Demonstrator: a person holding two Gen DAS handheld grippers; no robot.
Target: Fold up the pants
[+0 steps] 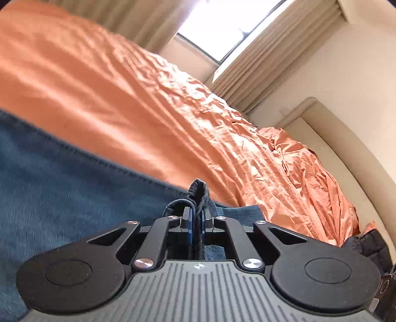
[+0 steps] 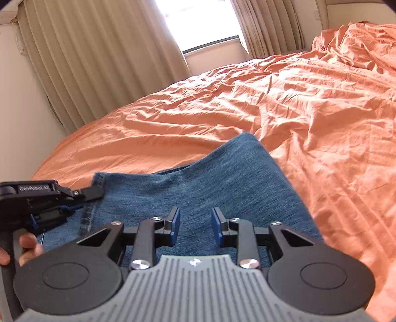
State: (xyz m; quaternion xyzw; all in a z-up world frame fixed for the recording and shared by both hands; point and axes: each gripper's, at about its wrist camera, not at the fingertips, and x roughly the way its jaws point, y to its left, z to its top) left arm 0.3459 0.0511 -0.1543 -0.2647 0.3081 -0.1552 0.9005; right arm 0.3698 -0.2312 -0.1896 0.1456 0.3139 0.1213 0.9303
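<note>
Jeans (image 2: 217,183) of blue denim lie spread on a bed covered by a wrinkled orange sheet (image 2: 309,104), with one rounded end of the fabric reaching out toward the middle of the bed. The left tongs (image 1: 197,218) are closed tight on a bunched fold of the denim edge, which stands up dark and ridged between the blue pads and pokes out just past their tips. In the right wrist view the same left tongs (image 2: 74,198) come in from the left edge, lying at the stitched hem of the jeans, and a hand (image 2: 27,247) grips their handle below. The right tongs (image 2: 195,223) hover over the flat denim with the jaws partly apart; the fabric shows in the gap but neither pad presses on it. Beige curtains (image 2: 99,62) hang on both sides of a bright window (image 2: 198,22) behind the bed
</note>
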